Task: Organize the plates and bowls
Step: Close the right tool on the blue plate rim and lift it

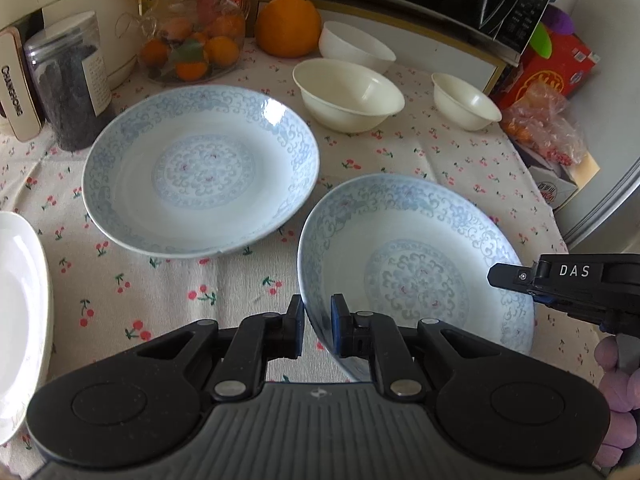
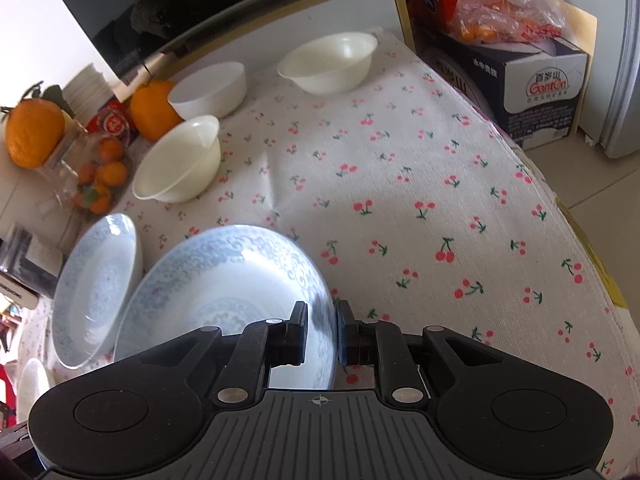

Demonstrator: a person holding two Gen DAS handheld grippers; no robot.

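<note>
Jaws straddling plate [image 1: 416,276] rim, cherry-print tablecloth [image 2: 420,184]

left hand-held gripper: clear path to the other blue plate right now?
Probably not yet. The left hand-held gripper straddles the near blue plate's rim, so it is occupied. The far blue plate lies unobstructed ahead on the cloth.

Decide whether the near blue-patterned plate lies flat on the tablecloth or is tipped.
Tipped: the near plate has its near rim raised between both grippers' fingers, unlike the flat far plate.
</note>
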